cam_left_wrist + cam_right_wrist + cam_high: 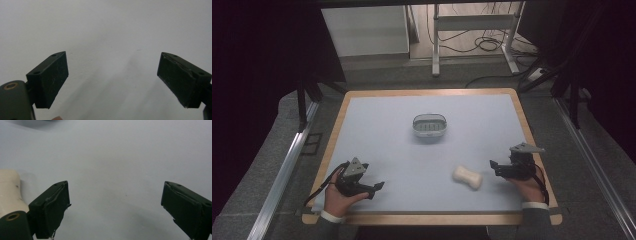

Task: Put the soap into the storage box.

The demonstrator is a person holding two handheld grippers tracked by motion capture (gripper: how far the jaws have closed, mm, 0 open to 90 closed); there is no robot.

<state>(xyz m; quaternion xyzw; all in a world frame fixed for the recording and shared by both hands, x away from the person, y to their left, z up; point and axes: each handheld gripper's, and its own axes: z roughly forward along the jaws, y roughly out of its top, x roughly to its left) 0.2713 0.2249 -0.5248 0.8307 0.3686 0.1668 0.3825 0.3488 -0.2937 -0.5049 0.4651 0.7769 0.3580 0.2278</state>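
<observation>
Worktop: pale blue surface, wood-edged.
Left hand-held gripper: near left front corner, resting low on worktop, jaws wide apart, holding nothing.
Right hand-held gripper: near right front edge, jaws wide apart, holding nothing.
Basket: white, oval, mid-worktop.
Bone-shaped piece: cream, just beside right hand-held gripper, untouched.
</observation>
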